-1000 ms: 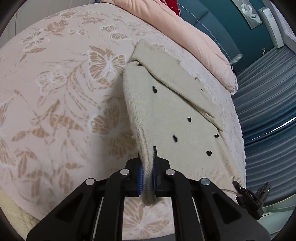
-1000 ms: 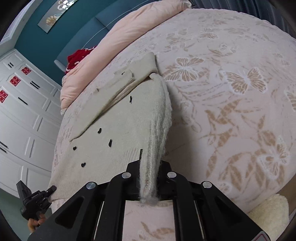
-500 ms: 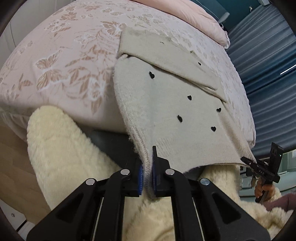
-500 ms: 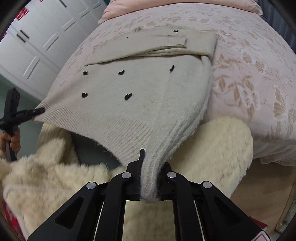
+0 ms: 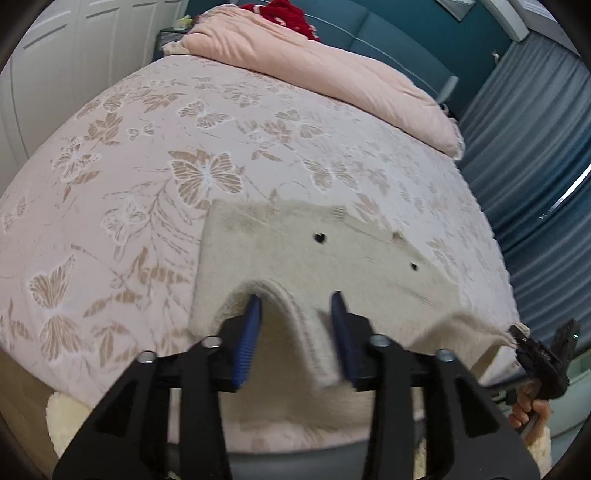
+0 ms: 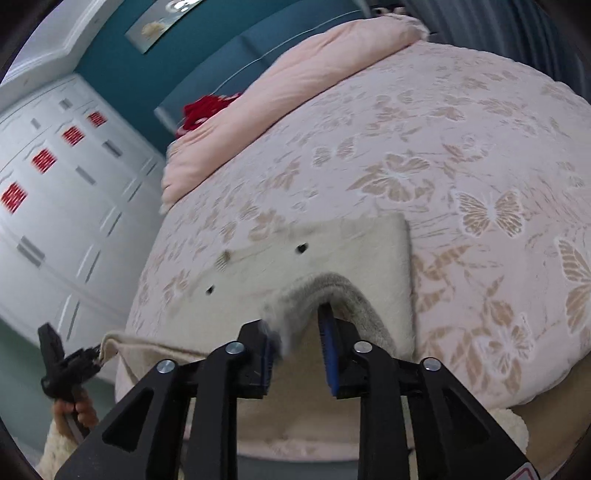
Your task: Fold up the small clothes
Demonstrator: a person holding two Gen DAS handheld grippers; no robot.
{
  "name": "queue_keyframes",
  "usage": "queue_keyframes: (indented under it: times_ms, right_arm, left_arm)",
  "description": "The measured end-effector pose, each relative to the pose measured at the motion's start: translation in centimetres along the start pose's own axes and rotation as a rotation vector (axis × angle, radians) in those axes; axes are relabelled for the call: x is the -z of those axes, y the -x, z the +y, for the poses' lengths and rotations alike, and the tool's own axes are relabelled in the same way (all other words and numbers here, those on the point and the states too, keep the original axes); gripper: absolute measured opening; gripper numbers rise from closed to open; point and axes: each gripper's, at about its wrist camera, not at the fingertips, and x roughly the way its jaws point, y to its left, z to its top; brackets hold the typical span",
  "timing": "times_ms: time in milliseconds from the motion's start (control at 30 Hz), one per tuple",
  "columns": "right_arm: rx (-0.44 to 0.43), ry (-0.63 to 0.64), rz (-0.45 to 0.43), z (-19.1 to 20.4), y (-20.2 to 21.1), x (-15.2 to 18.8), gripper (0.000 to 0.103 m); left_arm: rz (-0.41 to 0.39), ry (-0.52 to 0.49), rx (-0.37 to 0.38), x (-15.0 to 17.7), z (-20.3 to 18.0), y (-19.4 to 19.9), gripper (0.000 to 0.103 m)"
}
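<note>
A cream knit sweater [image 5: 314, 258] with small black hearts lies near the front edge of the bed. Its ribbed hem is lifted and stretched between both grippers. In the left wrist view my left gripper [image 5: 295, 299] has its blue pads apart and its jaws are opening. A loop of hem hangs loose between them and leans on the right pad. In the right wrist view the sweater [image 6: 332, 251] arches over my right gripper [image 6: 293, 317]. Its jaws are opening too, with blurred hem slack between the pads. Each gripper shows small at the other view's edge, right gripper [image 5: 517, 339] and left gripper [image 6: 92, 354].
The pink butterfly bedspread [image 5: 166, 147] stretches beyond the sweater. A pink duvet [image 5: 314, 66] and a red garment [image 5: 291, 18] lie at the headboard. Fluffy cream fabric [image 5: 62, 417] sits below the bed's front edge. A white wardrobe [image 6: 55, 203] stands left, blue curtains [image 5: 546, 184] right.
Both grippers were shut on the hem, which hung off the bed edge half a second ago. They have carried it up over the bed, and their pads have now parted.
</note>
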Motion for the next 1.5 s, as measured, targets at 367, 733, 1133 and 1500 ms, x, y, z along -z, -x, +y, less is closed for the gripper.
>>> queue_keyframes:
  times_ms: [367,733,1133,1500]
  right_arm:
    - [0.111,0.071,0.025,-1.2,-4.6,1.2,0.064]
    - [0.213,0.125,0.141,-1.0,-12.5,-0.2,0.043]
    - [0.036,0.153,-0.009,2.9,-4.0,-3.0,0.012]
    - [0.169,0.149,0.115,-0.7,-9.3,0.4,0.032]
  left_arm:
    - [0.016,-0.046,-0.038,-0.1,2.5,-5.9,0.091]
    - [0.166,-0.029,0.073,-2.4,2.1,-14.4,0.048]
    - [-0.045,-0.094,0.182,-5.1,0.6,-4.0,0.007]
    - [0.083,-0.146,0.107,-3.4,-0.2,-8.8,0.007]
